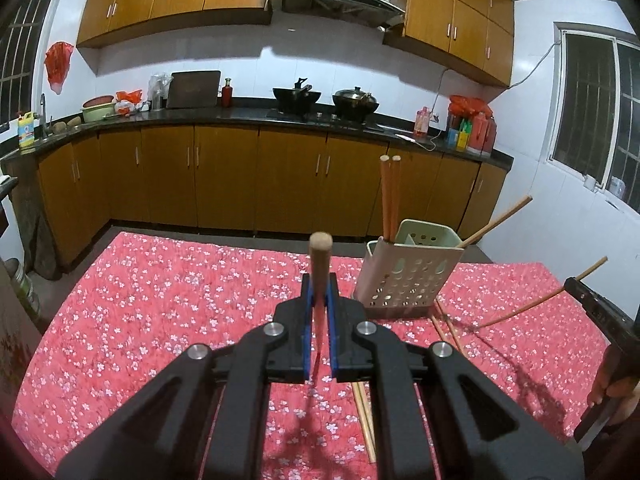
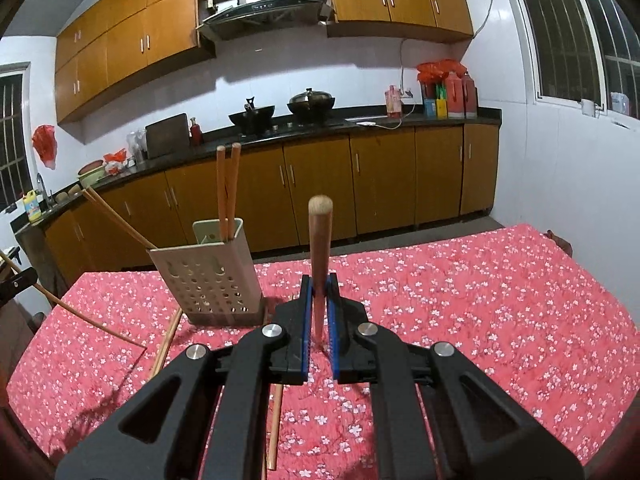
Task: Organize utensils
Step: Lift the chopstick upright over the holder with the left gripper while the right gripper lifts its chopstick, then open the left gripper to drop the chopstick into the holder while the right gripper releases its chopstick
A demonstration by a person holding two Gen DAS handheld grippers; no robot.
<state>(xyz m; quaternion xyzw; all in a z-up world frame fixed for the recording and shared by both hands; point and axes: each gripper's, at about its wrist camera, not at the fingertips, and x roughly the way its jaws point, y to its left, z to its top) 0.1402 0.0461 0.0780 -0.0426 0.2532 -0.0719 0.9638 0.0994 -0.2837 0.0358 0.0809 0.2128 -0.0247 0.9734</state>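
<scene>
your left gripper [image 1: 319, 292] is clamped on one chopstick [image 1: 319, 260], its rounded end sticking up past the blue pads; your right gripper [image 2: 319, 292] pinches another chopstick [image 2: 320, 248] the same way. the perforated holder [image 1: 404, 272] stands on the red floral tablecloth [image 1: 160, 312], at about 1 o'clock from the left gripper and 10 o'clock from the right. two chopsticks stand upright in it [image 1: 390, 196], and one more leans out of it over the rim [image 1: 496, 220]. loose chopsticks [image 1: 448, 324] lie on the cloth just beside the holder's base, between it and you, and another pair [image 1: 364, 420] runs under the left gripper's body, partly covered by it.

the lower ends of both gripped sticks are hidden between the pads. at 3 o'clock in the left view the right gripper's edge and its stick [image 1: 532, 306] are cut off by the frame. only the right view shows a loose chopstick [image 2: 274, 428] lying under that gripper.
</scene>
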